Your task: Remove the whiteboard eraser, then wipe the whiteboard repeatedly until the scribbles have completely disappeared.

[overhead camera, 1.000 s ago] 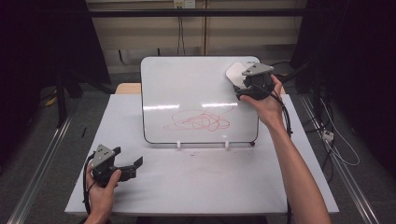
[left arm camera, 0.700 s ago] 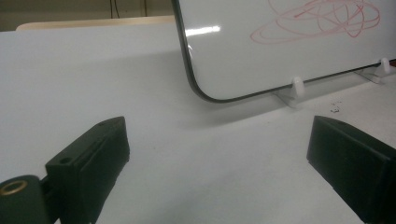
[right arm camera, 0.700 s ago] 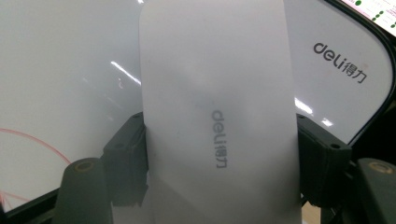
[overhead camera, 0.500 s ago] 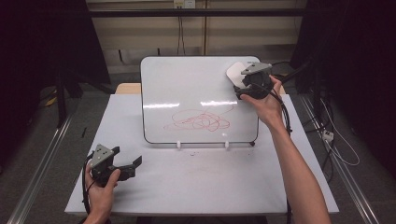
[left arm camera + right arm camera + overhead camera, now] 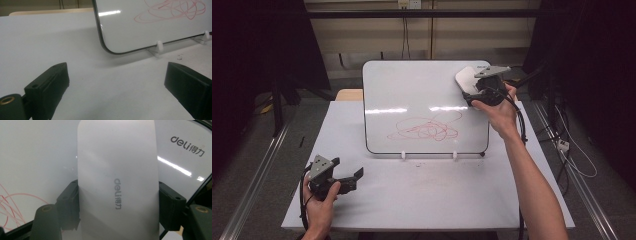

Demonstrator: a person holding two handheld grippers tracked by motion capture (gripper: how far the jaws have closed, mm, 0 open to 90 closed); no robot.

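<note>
Red scribble (image 5: 427, 127) marks the whiteboard (image 5: 412, 85) near the eraser (image 5: 464, 77).

High view looks down from above; both gripper views sit low and close — all share the whiteboard (image 5: 424, 105)

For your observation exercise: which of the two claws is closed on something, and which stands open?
The right claw is closed on the white eraser at the whiteboard's top corner; the left claw stands open.

One whiteboard (image 5: 412, 95) stands on one table (image 5: 437, 200), propped by two small white feet (image 5: 403, 155). One white eraser (image 5: 117, 170) sits between the right gripper's (image 5: 472, 92) fingers. One red scribble (image 5: 427, 129) marks the board. Two grippers are present, the left gripper (image 5: 357, 175) with nothing between its fingers.
</note>
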